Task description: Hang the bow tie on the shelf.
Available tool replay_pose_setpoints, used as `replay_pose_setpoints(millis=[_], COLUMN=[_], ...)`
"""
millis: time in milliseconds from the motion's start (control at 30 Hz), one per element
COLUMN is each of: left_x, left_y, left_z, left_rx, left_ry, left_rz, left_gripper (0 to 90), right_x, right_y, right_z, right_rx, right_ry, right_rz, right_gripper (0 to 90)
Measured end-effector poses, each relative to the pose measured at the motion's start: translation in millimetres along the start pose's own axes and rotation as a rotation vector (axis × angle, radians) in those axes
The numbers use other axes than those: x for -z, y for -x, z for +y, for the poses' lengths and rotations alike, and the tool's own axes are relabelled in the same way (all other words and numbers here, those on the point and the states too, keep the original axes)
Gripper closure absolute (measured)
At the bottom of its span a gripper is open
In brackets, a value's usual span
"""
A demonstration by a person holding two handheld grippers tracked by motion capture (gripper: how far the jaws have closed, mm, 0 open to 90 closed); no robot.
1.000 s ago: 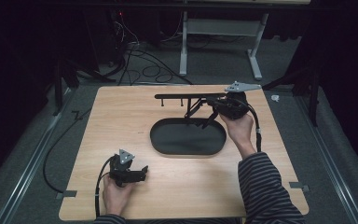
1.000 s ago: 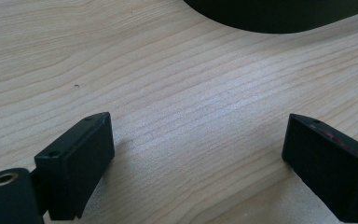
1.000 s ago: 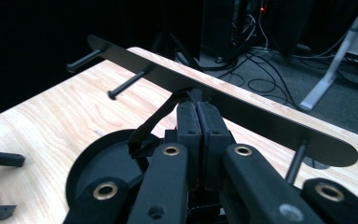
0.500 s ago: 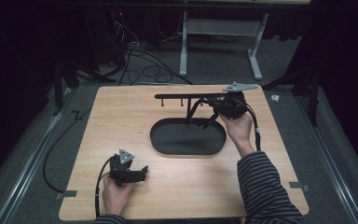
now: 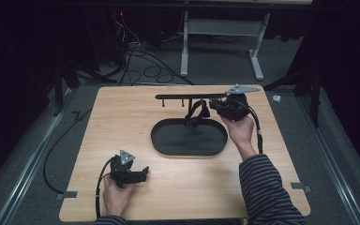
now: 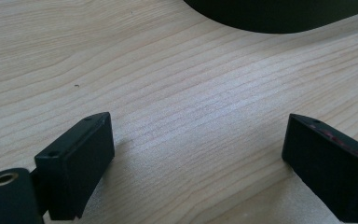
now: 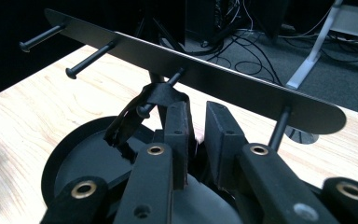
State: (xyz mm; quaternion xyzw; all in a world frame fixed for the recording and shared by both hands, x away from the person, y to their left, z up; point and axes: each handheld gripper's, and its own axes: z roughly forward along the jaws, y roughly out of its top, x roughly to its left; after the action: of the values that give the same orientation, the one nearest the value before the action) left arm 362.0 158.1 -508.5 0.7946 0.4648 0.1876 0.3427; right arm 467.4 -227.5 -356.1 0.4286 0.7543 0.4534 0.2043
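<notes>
With the strap (image 7: 142, 109) looped over the peg (image 7: 161, 93) just ahead of its freshly parting, now empty jaws, the right gripper (image 7: 196, 121) should back out straight, while the left gripper (image 6: 196, 149) rests wide open, holding nothing.

- The table (image 5: 122, 122) is light wood with a visible grain, lit more brightly than anything around it.
- Grey carpet (image 5: 215, 70) covers the floor.
- Black cables (image 5: 140, 58) lie in loose tangles on the carpet beyond the table's far edge.
- A white desk frame (image 5: 258, 47) stands behind, two legs on flat feet with a crossbar between them.
- A metal rail (image 5: 26, 173) runs along the floor on the left, another (image 5: 342, 159) on the right.
- The back and both sides of the room are dark.
</notes>
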Motion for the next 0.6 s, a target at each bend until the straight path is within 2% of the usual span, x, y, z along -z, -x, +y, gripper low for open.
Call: replay_pose_setpoints(millis=[300, 400, 600], left_x=[0.0, 0.0, -0.1], left_y=[0.0, 0.0, 0.1], left_z=[0.0, 0.0, 0.0], left_rx=[0.000, 0.000, 0.001], left_ry=[0.000, 0.000, 0.001], left_rz=[0.000, 0.000, 0.000], left_gripper=[9.3, 9.3, 9.3], right_x=[14.3, 20.9, 28.3], right_y=[3.7, 5.4, 8.8], right_z=[-7.2, -10.2, -15.3], right_rx=[-0.012, -0.022, -0.030], right_ry=[0.029, 0.055, 0.059], right_rz=[0.004, 0.005, 0.001], right_gripper=[75.8, 75.5, 74.5])
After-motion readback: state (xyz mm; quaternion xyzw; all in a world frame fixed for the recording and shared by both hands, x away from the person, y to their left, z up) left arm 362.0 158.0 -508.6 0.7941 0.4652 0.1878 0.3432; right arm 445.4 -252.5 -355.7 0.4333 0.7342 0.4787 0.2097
